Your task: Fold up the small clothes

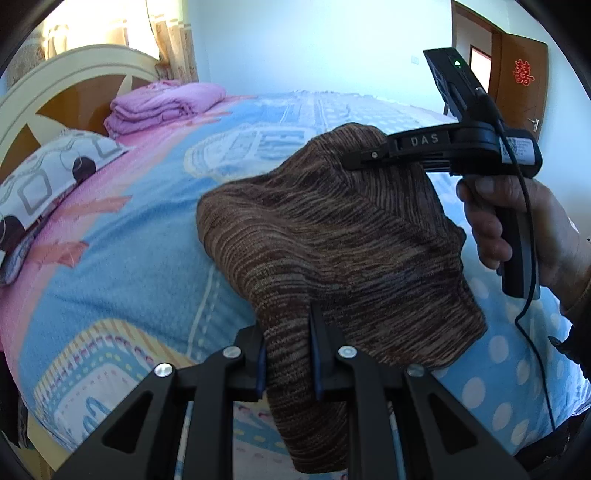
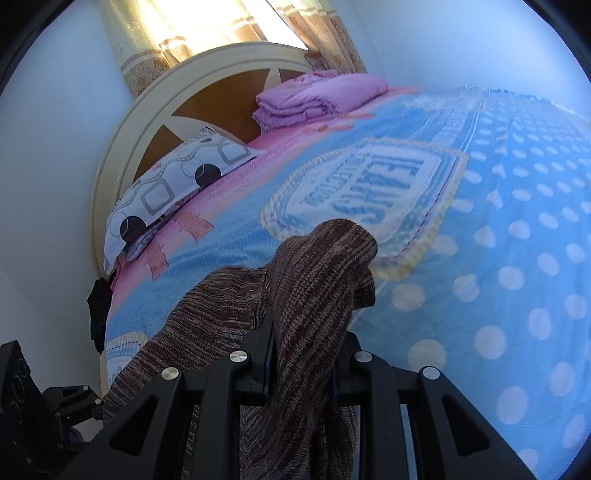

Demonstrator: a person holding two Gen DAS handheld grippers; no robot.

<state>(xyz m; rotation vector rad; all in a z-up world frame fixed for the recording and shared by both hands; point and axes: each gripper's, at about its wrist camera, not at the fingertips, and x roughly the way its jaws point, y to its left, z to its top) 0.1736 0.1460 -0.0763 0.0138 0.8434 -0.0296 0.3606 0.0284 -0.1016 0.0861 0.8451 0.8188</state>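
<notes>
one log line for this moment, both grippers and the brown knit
left gripper: shut on brown knit garment | right gripper: shut on same garment | garment: lifted above bed | stage: mid-fold

This is a home bedroom: a bed under a blue and pink printed blanket, a curved cream headboard, a patterned pillow, a folded purple quilt, curtains at a sunlit window, a wooden door.

My left gripper is matte black with silver screws and blue pads. My right gripper is black too, marked "DAS", with a thin black cable and a green light.
</notes>
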